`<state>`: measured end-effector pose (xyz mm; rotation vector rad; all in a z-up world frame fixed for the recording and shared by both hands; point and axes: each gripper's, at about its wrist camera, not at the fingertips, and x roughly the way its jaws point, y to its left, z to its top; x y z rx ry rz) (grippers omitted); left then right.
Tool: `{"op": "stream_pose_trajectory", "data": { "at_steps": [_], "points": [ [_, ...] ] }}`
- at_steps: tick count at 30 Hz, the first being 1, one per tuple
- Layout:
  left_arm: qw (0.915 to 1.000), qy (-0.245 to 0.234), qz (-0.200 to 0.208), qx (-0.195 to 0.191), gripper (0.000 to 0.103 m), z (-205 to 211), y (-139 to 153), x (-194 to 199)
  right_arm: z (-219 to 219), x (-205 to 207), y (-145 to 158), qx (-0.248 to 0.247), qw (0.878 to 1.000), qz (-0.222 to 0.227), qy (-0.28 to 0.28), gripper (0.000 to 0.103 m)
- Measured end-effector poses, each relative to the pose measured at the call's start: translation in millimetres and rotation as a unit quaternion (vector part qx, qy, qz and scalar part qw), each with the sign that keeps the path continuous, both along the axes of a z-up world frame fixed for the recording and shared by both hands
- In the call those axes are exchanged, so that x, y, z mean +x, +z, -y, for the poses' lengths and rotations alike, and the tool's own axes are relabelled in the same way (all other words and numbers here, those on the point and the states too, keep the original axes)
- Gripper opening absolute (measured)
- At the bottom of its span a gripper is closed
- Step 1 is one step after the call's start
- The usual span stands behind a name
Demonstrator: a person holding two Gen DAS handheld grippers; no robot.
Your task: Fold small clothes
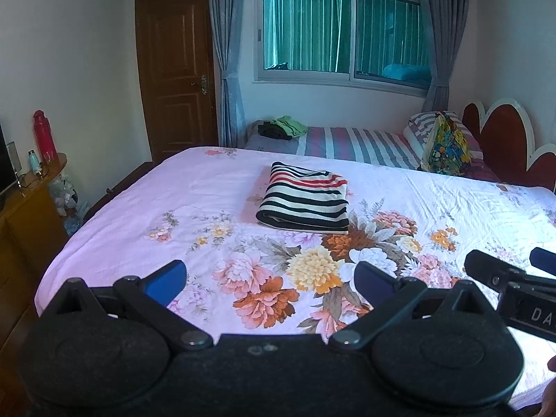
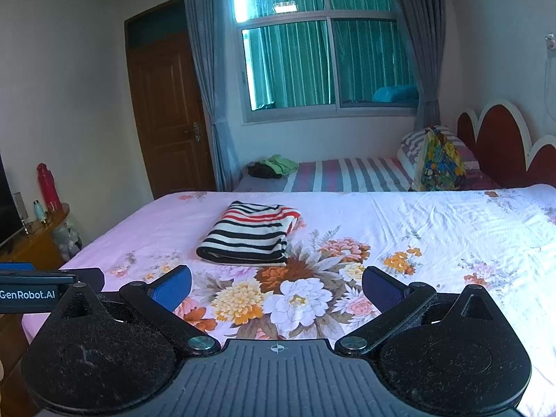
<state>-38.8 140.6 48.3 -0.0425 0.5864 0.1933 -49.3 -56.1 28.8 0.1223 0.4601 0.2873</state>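
Left wrist: folded striped garment (image 1: 304,201), stripes crosswise.

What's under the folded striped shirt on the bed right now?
The striped shirt lies straight on the floral bedsheet; flower print shows around its edges. Whatever its folded layers cover is hidden.

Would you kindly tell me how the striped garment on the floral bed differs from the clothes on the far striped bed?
The striped garment is folded into a neat rectangle; the far clothes lie in a loose heap. The garment has black, white and red stripes; the far clothes are plain green and dark. The garment lies nearer the grippers. Both rest on beds, untouched.
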Motion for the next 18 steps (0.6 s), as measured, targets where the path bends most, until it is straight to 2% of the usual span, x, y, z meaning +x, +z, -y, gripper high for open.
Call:
{"op": "stream_pose_trajectory", "data": {
  "at_steps": [18],
  "points": [
    [0.9999, -0.008, -0.015, -0.004, 0.102, 2.1, -6.0, 20.4, -2.3, 18.4, -8.3, -0.002, 1.000, -0.016, -0.002, 0.103]
  ]
}}
